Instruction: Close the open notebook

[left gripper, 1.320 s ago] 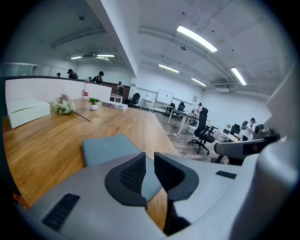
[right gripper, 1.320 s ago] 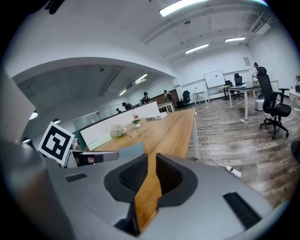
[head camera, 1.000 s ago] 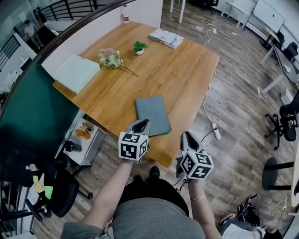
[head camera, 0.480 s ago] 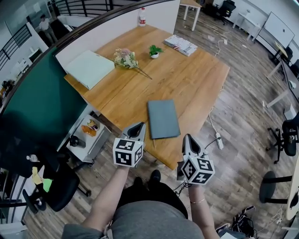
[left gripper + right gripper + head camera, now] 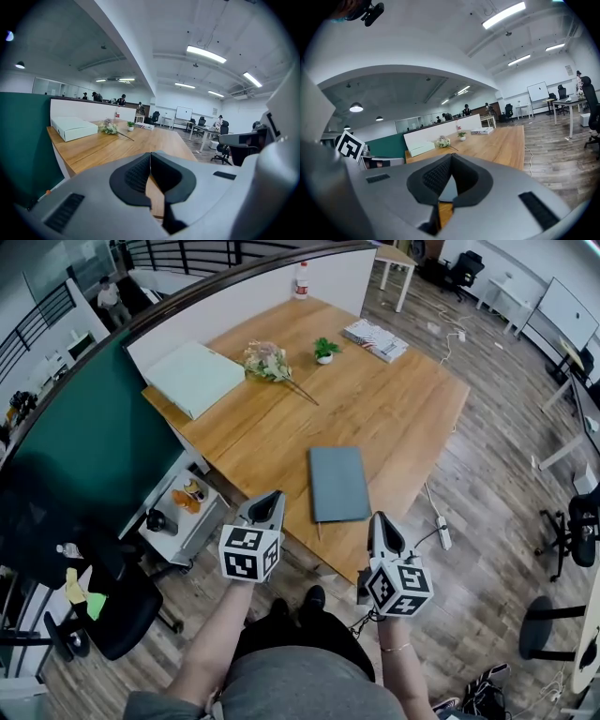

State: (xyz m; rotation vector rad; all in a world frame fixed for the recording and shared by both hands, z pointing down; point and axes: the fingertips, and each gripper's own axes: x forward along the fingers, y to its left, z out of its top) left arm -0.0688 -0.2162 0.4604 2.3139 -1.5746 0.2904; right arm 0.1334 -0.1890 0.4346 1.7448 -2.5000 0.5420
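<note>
The notebook [image 5: 338, 483] lies closed and flat on the wooden desk [image 5: 403, 399], its grey-blue cover up, near the desk's front edge and a little to the right of that edge's middle. Nothing touches it.

Both grippers hang off the desk on the person's side, short of the front edge and apart from the notebook. The left gripper [image 5: 272, 497] is held below and to the left of the notebook. In the left gripper view its fingers [image 5: 138, 172] are pressed together at the tips, with nothing between them. The right gripper [image 5: 378, 519] is held below and to the right of the notebook. Its fingers [image 5: 436, 177] have just been closing, and the right gripper view shows them meeting at the tips, also empty.

Farther up the desk, a flat white box [image 5: 194, 377] sits at the left corner. A bunch of flowers [image 5: 267, 360] lies just right of it, and a small potted plant [image 5: 324, 350] stands beside the flowers. A stack of magazines [image 5: 375, 337] rests near the far right edge, and a bottle [image 5: 301, 279] stands at the far end by the white partition.

On the floor to the right of the desk lies a power strip [image 5: 442, 531] with its cable.
</note>
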